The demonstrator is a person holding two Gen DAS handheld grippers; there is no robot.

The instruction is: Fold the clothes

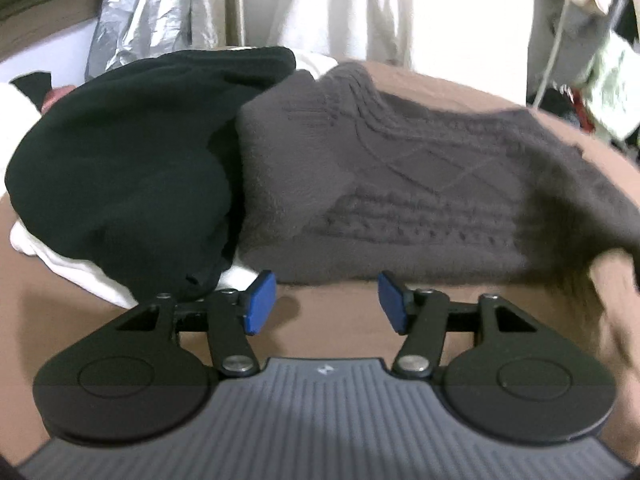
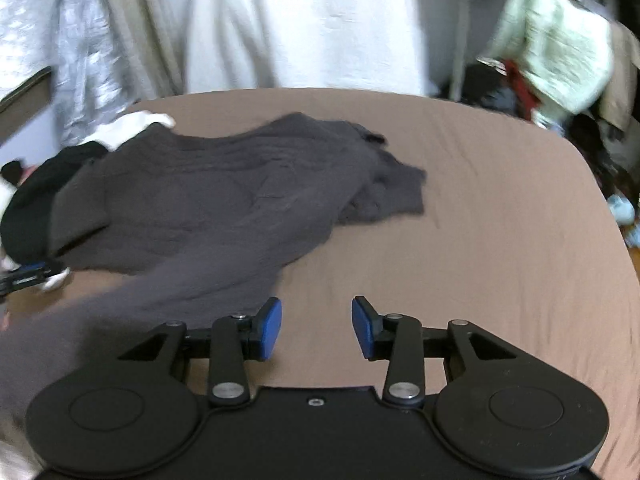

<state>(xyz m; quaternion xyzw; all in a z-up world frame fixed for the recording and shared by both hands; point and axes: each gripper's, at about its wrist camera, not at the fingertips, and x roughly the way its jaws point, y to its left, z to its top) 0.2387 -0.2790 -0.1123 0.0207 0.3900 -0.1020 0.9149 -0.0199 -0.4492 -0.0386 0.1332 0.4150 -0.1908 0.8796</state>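
A dark grey knitted sweater (image 1: 400, 184) lies spread on the brown sheet (image 1: 340, 312), its near edge just beyond my left gripper (image 1: 326, 304), which is open with nothing between its blue pads. In the right wrist view the same grey sweater (image 2: 224, 200) stretches from the left toward the middle, one part trailing to the near left. My right gripper (image 2: 316, 330) hangs open above the sheet (image 2: 480, 260), just right of that trailing part, holding nothing. The tip of the left gripper (image 2: 28, 276) shows at the far left edge.
A black garment (image 1: 120, 168) lies on white cloth (image 1: 80, 268) left of the sweater. White and silver hanging fabrics (image 2: 300, 20) stand behind the bed. A cluttered heap with pale green cloth (image 2: 560, 64) sits at the back right. The sheet's right half (image 2: 500, 200) is bare.
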